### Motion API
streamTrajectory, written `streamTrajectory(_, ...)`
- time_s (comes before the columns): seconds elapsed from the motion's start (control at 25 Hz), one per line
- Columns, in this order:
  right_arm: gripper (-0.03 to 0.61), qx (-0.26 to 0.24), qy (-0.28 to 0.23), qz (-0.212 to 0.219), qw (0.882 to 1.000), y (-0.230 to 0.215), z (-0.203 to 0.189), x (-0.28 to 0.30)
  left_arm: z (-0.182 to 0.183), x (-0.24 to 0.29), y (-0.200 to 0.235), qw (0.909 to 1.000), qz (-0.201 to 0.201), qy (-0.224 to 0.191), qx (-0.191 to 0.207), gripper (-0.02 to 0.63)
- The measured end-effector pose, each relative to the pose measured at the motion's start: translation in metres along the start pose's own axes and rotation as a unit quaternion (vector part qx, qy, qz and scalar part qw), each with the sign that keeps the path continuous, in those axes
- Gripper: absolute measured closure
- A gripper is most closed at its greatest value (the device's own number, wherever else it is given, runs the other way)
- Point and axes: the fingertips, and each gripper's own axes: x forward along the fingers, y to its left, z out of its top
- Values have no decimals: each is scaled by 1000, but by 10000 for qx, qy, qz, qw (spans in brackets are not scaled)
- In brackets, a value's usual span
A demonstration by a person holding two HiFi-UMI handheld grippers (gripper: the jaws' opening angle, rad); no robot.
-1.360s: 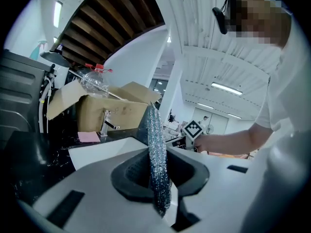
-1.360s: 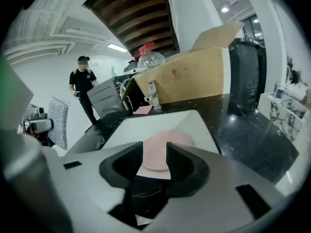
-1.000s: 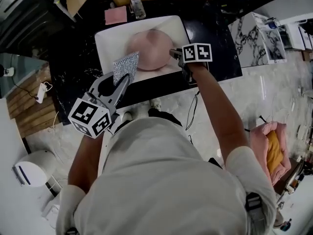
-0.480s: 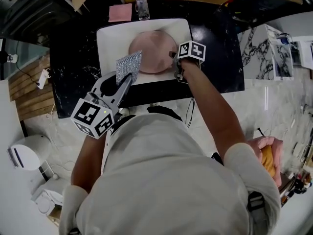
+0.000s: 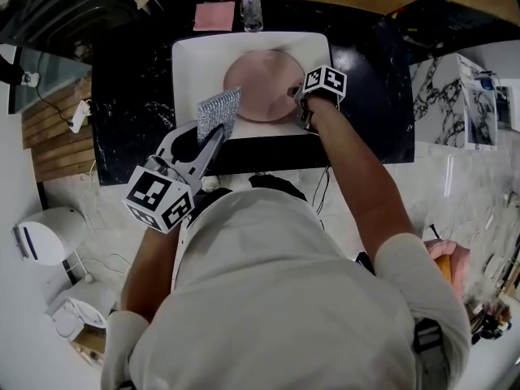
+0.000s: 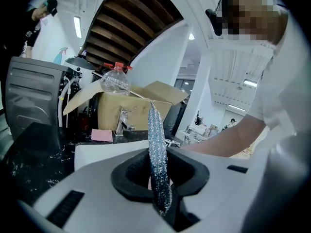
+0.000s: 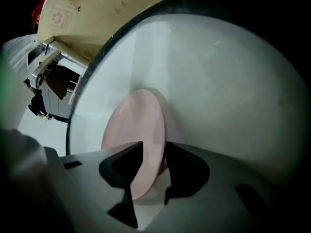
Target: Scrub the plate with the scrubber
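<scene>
A pink plate (image 5: 260, 84) lies in the white sink (image 5: 191, 63). My right gripper (image 5: 296, 93) is at the plate's right rim. In the right gripper view the plate (image 7: 133, 130) runs rim-first between the two dark jaws, and my right gripper (image 7: 153, 159) is shut on that rim. My left gripper (image 5: 210, 136) is shut on a silver, glittery scrubber (image 5: 218, 112), held over the sink's front left edge, just left of the plate and apart from it. In the left gripper view the scrubber (image 6: 155, 135) stands edge-on, upright from the left gripper (image 6: 158, 178).
A black stone counter (image 5: 130, 96) surrounds the sink. A faucet (image 5: 250, 10) and a pink cloth (image 5: 213, 16) sit at its back edge. Behind them stand a cardboard box (image 6: 126, 108) and a plastic bottle (image 6: 115, 81). A white appliance (image 5: 45, 238) stands on the floor at left.
The right gripper has shifted a little inward over the plate's right rim. The left gripper and scrubber keep the same place beside the plate. The head camera has drifted.
</scene>
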Motion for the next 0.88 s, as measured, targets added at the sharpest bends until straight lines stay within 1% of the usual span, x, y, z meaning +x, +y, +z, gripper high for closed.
streamTrajectory(0.16, 434, -1, -28, -14, 10000, 1, -1, 7, -3, -6, 3, 10000, 90, 37, 4, 548)
streamTrajectory(0.2, 453, -11, -44, -55, 10000, -1, 0, 8, -3, -8, 4, 9999, 111, 41, 3, 548)
streamTrajectory(0.28, 538, -55, -83, -147, 9998, -5, 0, 9, -4, -10, 6, 9999, 143, 40, -1, 548)
streamTrajectory(0.4, 545, 0, -209, -63, 9998, -4, 4, 6, -5, -15, 10, 9999, 154, 29, 11, 548)
streamTrajectory(0.52, 554, 0, -456, 23, 9990, 2, 10, -4, -5, -21, 12, 9999, 135, 2, 42, 548)
streamTrajectory(0.68, 554, -506, -965, -119, 9940, 14, 23, -28, -2, -24, 13, 9999, 19, -30, 113, 548)
streamTrajectory(0.8, 554, -877, -1354, -285, 9865, 22, 28, -51, -2, -26, 12, 9998, -116, -24, 170, 548)
streamTrajectory(0.88, 554, -1005, -1576, -317, 9819, 27, 29, -67, -2, -26, 11, 9995, -227, -18, 212, 548)
